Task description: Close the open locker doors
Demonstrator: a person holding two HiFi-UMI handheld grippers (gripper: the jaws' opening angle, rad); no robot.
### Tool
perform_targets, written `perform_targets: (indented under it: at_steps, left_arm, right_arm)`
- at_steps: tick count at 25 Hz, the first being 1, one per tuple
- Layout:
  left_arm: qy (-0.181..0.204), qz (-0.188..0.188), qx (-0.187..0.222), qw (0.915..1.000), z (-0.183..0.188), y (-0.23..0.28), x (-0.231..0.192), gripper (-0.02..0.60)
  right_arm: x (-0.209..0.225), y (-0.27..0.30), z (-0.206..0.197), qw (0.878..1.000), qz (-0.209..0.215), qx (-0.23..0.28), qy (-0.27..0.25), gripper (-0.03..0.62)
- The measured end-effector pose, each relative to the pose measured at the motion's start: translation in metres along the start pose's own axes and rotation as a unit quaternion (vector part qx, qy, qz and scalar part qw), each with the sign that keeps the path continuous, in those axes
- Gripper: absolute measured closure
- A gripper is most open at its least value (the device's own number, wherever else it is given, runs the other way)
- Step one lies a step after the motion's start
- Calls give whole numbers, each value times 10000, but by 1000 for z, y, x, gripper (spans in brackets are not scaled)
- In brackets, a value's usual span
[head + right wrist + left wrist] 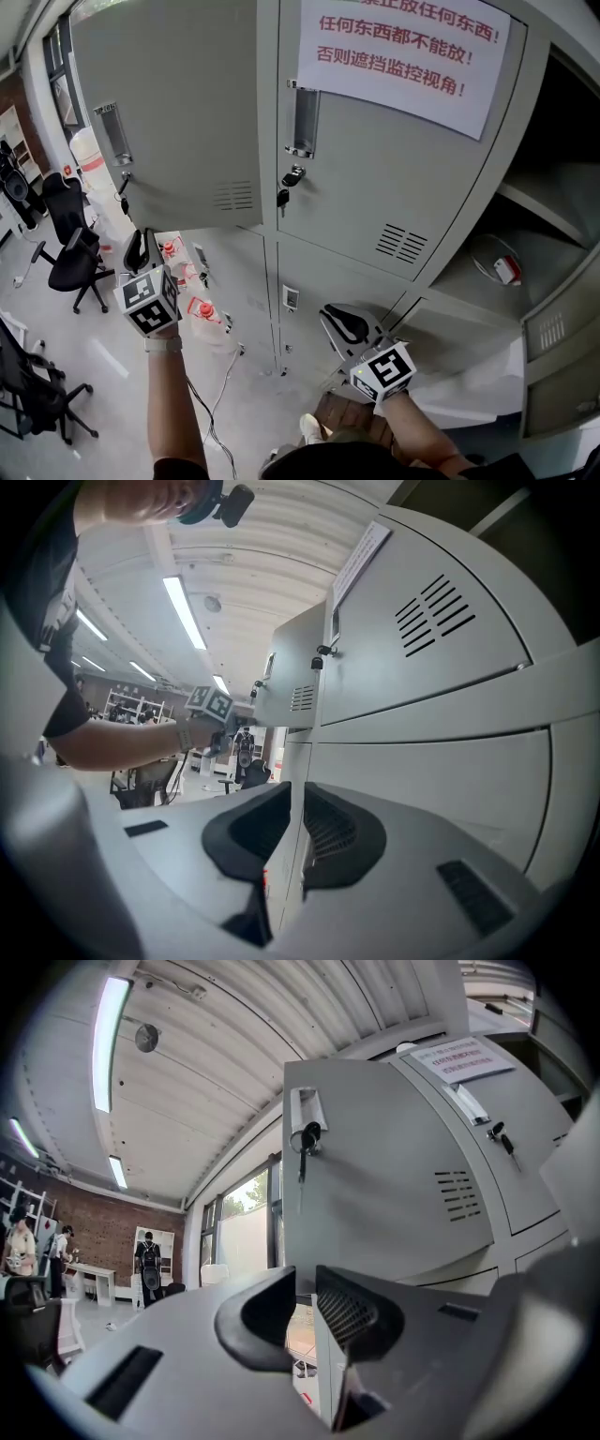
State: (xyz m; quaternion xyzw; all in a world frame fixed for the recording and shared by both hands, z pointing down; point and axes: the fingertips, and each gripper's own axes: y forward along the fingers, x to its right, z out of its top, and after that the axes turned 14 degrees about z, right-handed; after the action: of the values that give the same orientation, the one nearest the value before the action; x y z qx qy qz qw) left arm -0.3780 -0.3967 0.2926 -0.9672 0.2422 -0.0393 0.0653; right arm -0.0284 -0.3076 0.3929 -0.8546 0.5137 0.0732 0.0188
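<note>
The grey upper-left locker door (169, 112) stands swung out, a key hanging below its handle (114, 133). My left gripper (141, 246) is just under that door's lower edge, apart from it, its jaws a narrow gap apart with nothing between them. In the left gripper view the left gripper (306, 1283) faces the door (384, 1185) from below. My right gripper (339, 323) is low in front of the lower locker door (337, 272); in its own view the right gripper (295, 803) shows only a thin slit and holds nothing. At the right an open locker (525, 234) shows its shelves.
A paper sign (403, 56) with red print hangs on the closed upper door. Another open door (562, 356) juts out at the lower right. A small white and red thing (506, 270) lies on a shelf. Black office chairs (75, 262) and cables stand on the floor at left.
</note>
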Motion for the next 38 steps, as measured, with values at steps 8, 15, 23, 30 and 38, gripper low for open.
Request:
perform_targets:
  at_steps: [8,15,23,30,38]
  left_arm:
    - [-61,-69,-177,9998,-4,30,15,512]
    - [-67,-342,-238,9991,-3,49,42,514]
    - [-80,-596,-248,9979,0,60,70,514]
    - [-42,-851,-326,9958,-2,64,91,515]
    - [38,-1018,-444,9938,-3,68,106,526]
  right_arm:
    - [14,3,-6,10000,-42,-10,51,539]
    - [22,5,-10,9999,-112,-64,87,539]
    - [23,4,-13,9998,-129,-93,96,539]
    - [21,0,-14,9997,-177,-129,87,540]
    - [25,-8,-15,9994,-298,-143,100,540]
